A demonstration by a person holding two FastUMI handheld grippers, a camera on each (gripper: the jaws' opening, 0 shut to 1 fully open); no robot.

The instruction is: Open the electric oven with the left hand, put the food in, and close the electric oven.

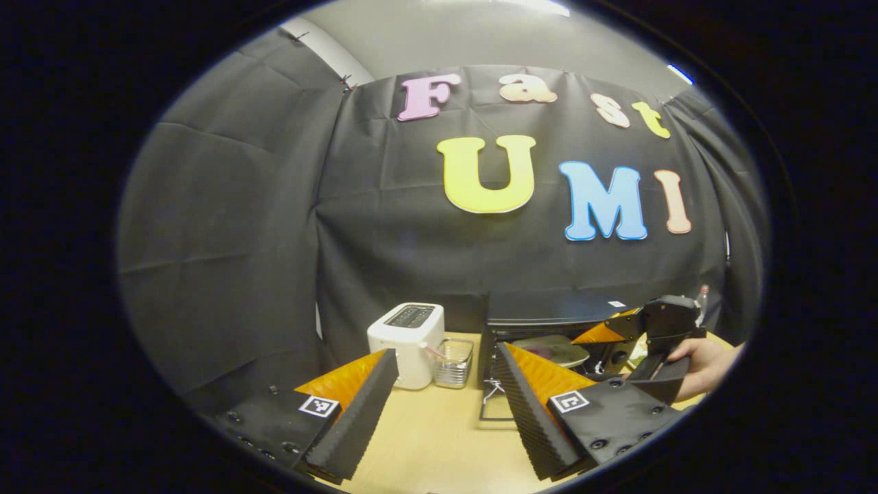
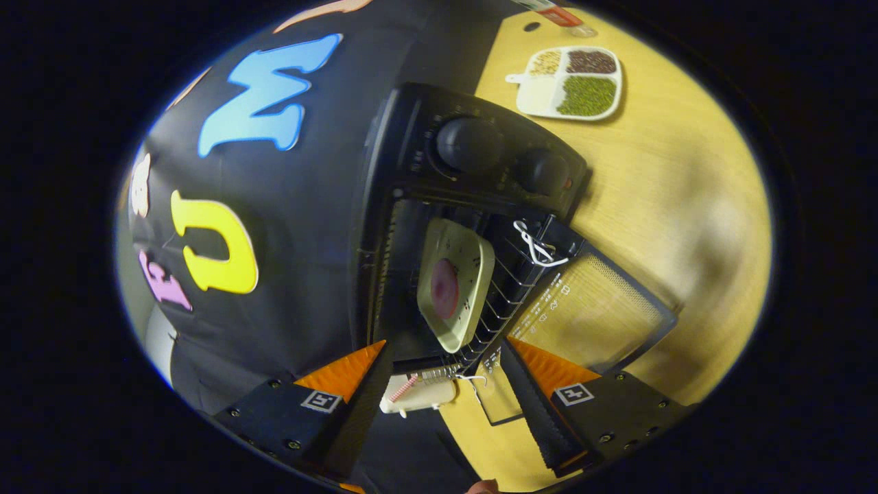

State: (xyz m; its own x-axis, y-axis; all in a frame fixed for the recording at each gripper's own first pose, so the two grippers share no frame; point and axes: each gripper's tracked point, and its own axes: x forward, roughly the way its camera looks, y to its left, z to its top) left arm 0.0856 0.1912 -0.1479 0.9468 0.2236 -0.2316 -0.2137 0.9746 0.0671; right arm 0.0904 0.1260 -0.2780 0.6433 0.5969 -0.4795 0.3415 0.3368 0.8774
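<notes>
L tongs (image 1: 446,405) wide open, nothing between the fingers, hovering over the wooden worktop (image 1: 439,439) near side, well short of the oven. Electric oven (image 1: 549,322) sits at the far edge against the black cloth wall, door (image 2: 590,309) dropped open flat toward the near side, white cord tied on its handle. R tongs (image 2: 446,405) also open, empty, just in front of the oven mouth; in left gripper view same tool shows at (image 1: 638,336) w/ a hand (image 1: 706,363) on its grip, right of the oven. Food: pale green plate (image 2: 459,288) w/ a round pink-purple item (image 2: 444,288) on it, sitting on the wire rack (image 2: 507,288) inside the oven cavity, apart from both fingers. Two knobs (image 2: 470,144) on the oven's control panel. White toaster (image 1: 406,343) left of the oven, clear ribbed container (image 1: 454,362) w/ a striped straw between them. Divided tray (image 2: 568,82) of grains/beans further off on the worktop past the oven's knob side.
</notes>
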